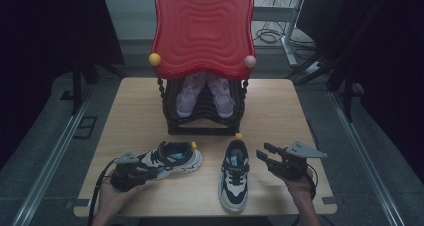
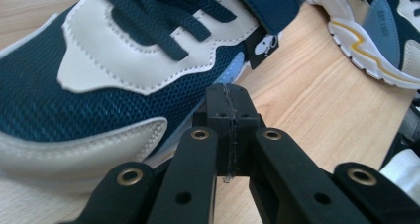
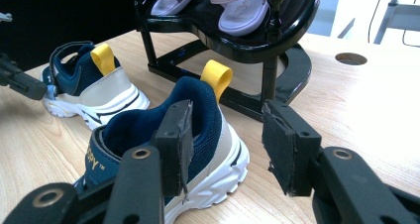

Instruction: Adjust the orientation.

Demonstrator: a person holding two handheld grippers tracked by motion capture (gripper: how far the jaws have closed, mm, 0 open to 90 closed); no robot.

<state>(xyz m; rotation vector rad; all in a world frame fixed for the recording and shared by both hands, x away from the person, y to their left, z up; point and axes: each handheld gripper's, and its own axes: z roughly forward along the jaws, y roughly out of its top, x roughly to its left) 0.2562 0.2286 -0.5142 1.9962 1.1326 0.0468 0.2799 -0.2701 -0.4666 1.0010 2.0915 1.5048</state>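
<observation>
Shoe rack [image 1: 202, 123]: our landmark, black and stiff, at the table's far middle.
Left sneaker [image 1: 172, 158]: in front of the rack, left; we judge it light, soft mesh, firm sole.
Right sneaker [image 1: 235, 173]: in front of the rack; we would grip its padded heel collar.
Left gripper [image 1: 131, 173]: jaws clenched together, empty, beside the left sneaker's toe.
Right gripper [image 1: 265, 156]: jaws parted, holding nothing, near the right sneaker's heel.

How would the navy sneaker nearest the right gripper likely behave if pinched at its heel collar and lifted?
The navy sneaker probably feels light. Its padded mesh collar likely squashes, while the thick white sole should stay stiff. Lifted by the heel, the toe would probably droop.
</observation>
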